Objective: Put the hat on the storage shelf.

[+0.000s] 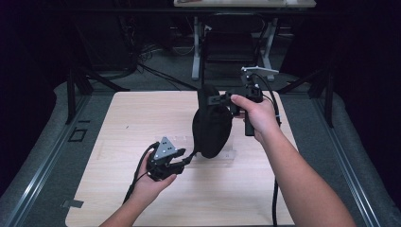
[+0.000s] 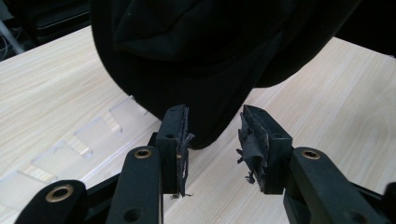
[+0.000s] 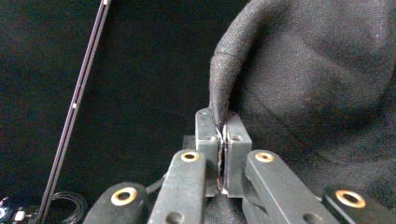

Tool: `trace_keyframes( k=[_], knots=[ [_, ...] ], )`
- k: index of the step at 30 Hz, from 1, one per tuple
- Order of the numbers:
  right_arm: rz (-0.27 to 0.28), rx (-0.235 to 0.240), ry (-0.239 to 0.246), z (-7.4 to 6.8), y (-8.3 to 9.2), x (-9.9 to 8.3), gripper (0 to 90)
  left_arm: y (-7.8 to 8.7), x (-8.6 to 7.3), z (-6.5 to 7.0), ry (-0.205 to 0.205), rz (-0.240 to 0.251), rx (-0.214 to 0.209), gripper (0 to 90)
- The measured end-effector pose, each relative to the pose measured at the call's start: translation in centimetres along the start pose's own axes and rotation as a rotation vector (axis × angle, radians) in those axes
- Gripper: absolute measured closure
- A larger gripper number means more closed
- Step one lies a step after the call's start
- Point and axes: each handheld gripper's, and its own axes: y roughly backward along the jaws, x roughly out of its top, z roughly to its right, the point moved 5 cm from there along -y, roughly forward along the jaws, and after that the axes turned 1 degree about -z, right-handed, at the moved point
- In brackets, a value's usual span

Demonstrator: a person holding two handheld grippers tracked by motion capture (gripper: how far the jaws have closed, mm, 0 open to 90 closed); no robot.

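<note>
- The step in hand looks like a two-handed hold on a black cloth bag: one edge is already pinched and lifted, and the other gripper is lining up on the hanging bottom.
- The right gripper has its jaws fully together on a fold of the bag's upper edge; in the right gripper view the cloth rises from between the pads toward 1 o'clock.
- The bag hangs above the middle of the wooden table, its rounded bottom low over a clear plastic strip that lies flat on the wood.
- The left gripper sits at about 7 o'clock from the bag in the high view, jaws about half open and holding nothing.
- In the left gripper view the bag's lowest point hangs at 12 o'clock, just past the fingertips and centred over the gap; I cannot tell whether the cloth touches a pad.
- Next move, as I judge it: ease the left gripper forward until the bottom hem sits between the pads, then close, while the right hand holds its height.
</note>
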Motion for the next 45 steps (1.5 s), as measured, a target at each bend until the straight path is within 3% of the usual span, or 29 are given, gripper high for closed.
trace_keyframes(
  k=[11,16,23,30,37,45],
  knots=[
    [0.006,0.012,-0.001,-0.1,-0.5,0.0,87.8,-0.4,0.9,0.8,-0.028,-0.003,0.001,67.9],
    [0.003,0.016,0.0,-0.2,-0.7,0.0,87.7,-0.9,1.3,1.1,-0.053,-0.014,0.029,76.7],
    [0.012,0.011,0.009,-0.4,-0.5,-0.1,86.4,-1.0,1.3,1.2,-0.083,-0.012,0.059,80.5],
    [0.036,-0.009,0.06,-0.9,0.3,-0.5,79.6,-1.0,1.3,1.3,-0.096,-0.014,0.063,81.1],
    [0.058,0.007,0.093,-1.5,1.5,-0.8,77.3,-1.1,1.3,1.4,-0.117,-0.014,0.073,81.8],
    [0.091,-0.111,0.159,-0.8,2.9,-1.3,77.5,-0.6,1.2,0.7,-0.124,-0.024,0.097,84.5]
  ],
)
